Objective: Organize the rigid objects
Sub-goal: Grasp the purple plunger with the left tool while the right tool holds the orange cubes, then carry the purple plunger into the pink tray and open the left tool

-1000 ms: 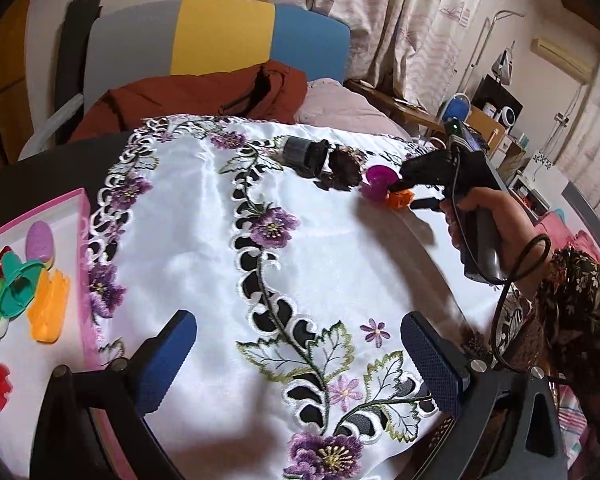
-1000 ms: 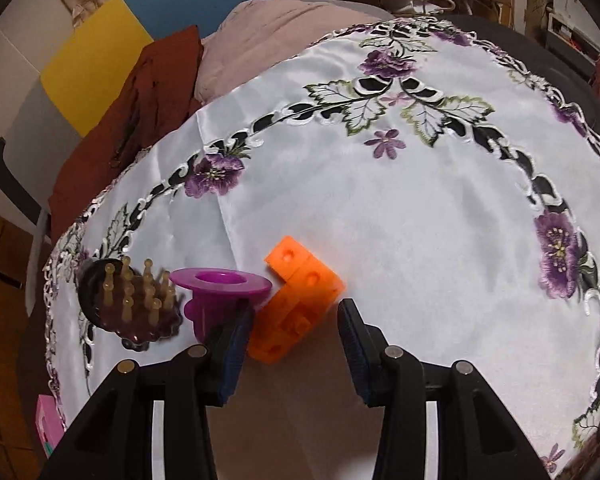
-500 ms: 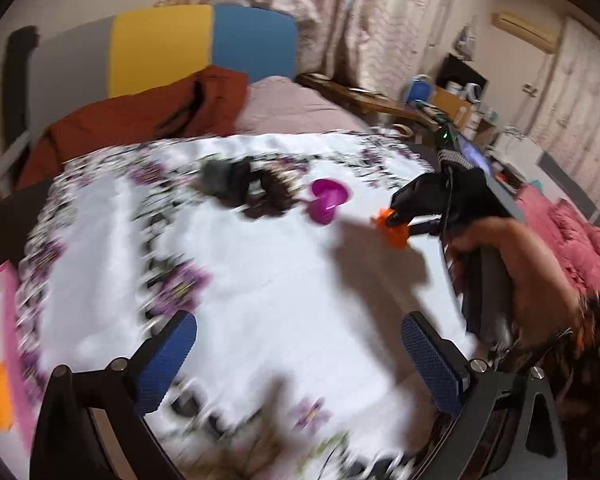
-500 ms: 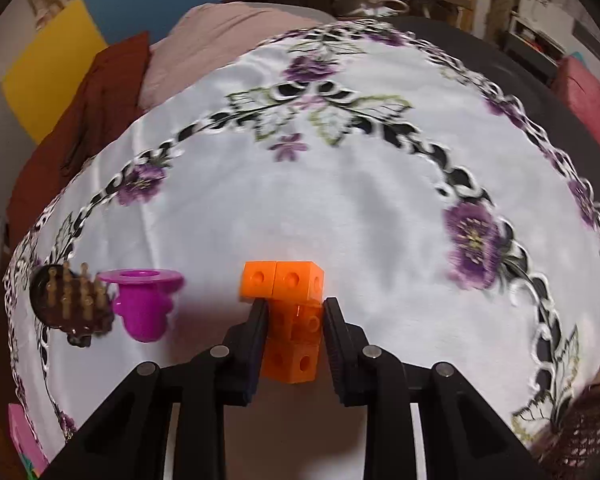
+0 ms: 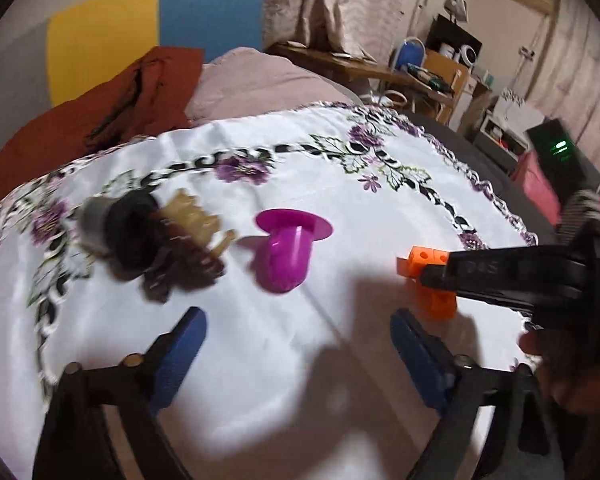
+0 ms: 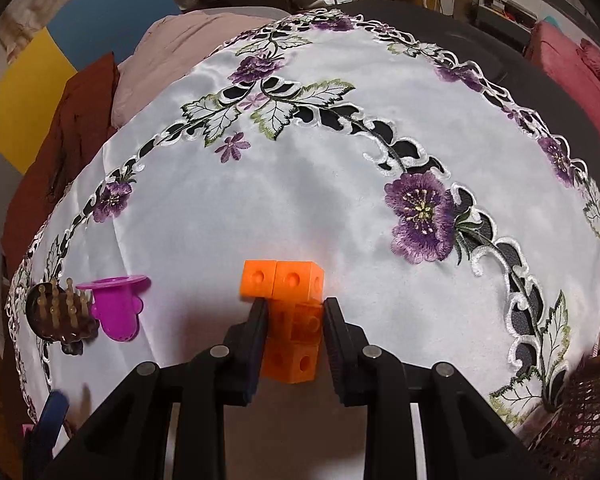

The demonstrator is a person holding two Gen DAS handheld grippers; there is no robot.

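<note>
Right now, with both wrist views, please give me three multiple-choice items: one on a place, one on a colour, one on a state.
1. Where is the purple cup, in the right wrist view?
A. left of the orange cube piece
B. right of it
C. on top of it

2. What colour are the pads of the left hand-held gripper?
A. red
B. blue
C. green

3. How is the right hand-held gripper?
A. wide open over bare cloth
B. shut on the orange cube piece
C. shut on the purple cup

Answers: 1 A, the cup lies by the brown comb-like piece, left of the cubes. 2 B, both pads show blue. 3 B, its fingers press the cubes' sides.
</note>
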